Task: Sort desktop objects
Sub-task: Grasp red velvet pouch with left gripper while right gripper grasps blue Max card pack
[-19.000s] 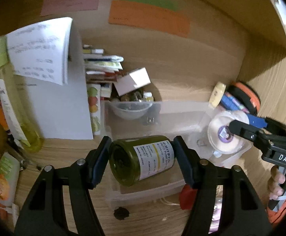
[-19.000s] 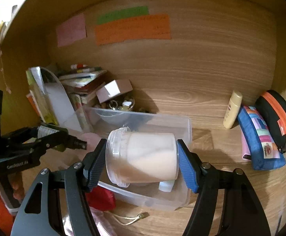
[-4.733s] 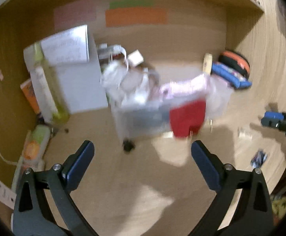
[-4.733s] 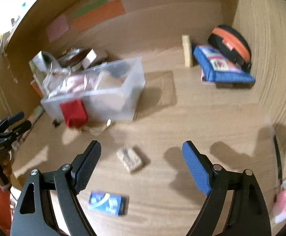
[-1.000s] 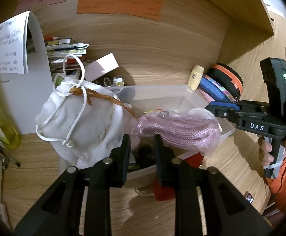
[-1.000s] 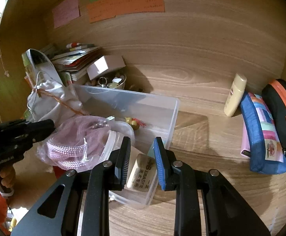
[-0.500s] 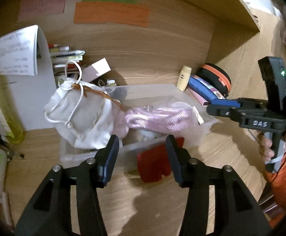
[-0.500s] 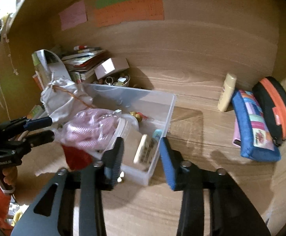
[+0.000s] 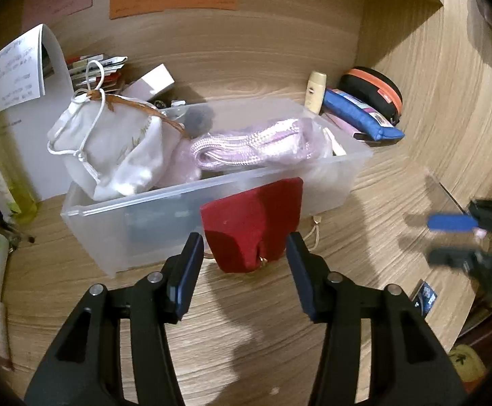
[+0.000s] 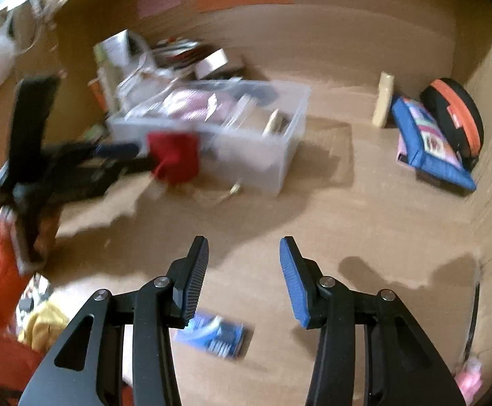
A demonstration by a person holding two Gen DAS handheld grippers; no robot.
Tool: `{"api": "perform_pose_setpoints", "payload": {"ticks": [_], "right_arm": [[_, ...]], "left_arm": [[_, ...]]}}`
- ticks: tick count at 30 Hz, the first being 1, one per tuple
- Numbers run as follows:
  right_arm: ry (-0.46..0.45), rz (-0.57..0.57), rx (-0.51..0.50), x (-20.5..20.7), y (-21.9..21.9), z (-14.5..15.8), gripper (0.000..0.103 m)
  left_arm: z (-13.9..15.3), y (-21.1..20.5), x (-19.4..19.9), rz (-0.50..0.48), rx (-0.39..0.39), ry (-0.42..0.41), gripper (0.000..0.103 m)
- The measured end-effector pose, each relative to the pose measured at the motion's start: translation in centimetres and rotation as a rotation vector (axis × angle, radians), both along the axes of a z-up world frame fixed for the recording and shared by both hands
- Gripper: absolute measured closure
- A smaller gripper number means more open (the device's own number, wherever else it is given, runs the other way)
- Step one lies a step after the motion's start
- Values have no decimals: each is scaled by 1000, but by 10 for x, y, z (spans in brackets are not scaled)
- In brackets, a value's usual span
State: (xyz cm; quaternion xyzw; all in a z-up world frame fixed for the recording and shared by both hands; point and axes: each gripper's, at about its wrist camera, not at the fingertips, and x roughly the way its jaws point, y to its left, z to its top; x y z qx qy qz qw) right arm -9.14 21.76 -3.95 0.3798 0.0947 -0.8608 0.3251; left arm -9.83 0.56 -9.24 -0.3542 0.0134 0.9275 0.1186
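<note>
A clear plastic bin (image 9: 212, 199) sits on the wooden desk and holds a white drawstring pouch (image 9: 110, 149), a pink rope bundle (image 9: 246, 145) and other small items. A red pouch (image 9: 252, 226) leans against the bin's front wall. My left gripper (image 9: 242, 270) is open and empty, just in front of the red pouch. My right gripper (image 10: 244, 270) is open and empty, pulled back over bare desk, above a blue packet (image 10: 212, 333). The bin (image 10: 279, 155) and red pouch (image 10: 174, 155) show blurred in the right wrist view.
A blue pencil case (image 9: 360, 115), an orange-black round case (image 9: 374, 88) and a cream tube (image 9: 315, 91) stand at the back right. Papers, books and a green bottle (image 9: 5, 176) crowd the back left. A small pink figure (image 10: 470, 375) lies at the desk's right edge.
Both grippers have pulled back from the bin and opened wider. The right gripper moved back fast; its view is blurred. The eraser it held a second ago now lies in the bin.
</note>
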Motion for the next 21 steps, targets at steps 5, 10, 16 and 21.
{"api": "perform_pose_setpoints", "payload": {"ticks": [5, 10, 16, 21], "right_arm": [[-5, 24, 18, 27, 9, -11, 47], [-46, 38, 27, 35, 10, -24, 47], [-62, 42, 46, 42, 0, -36, 47], [-11, 21, 94, 48, -13, -42, 47]], "left_arm": [[-10, -1, -3, 41, 30, -39, 41], [-19, 5, -12, 52, 83, -102, 30], [-27, 16, -25, 100, 111, -146, 17], [-29, 22, -32, 143, 108, -161, 14]]}}
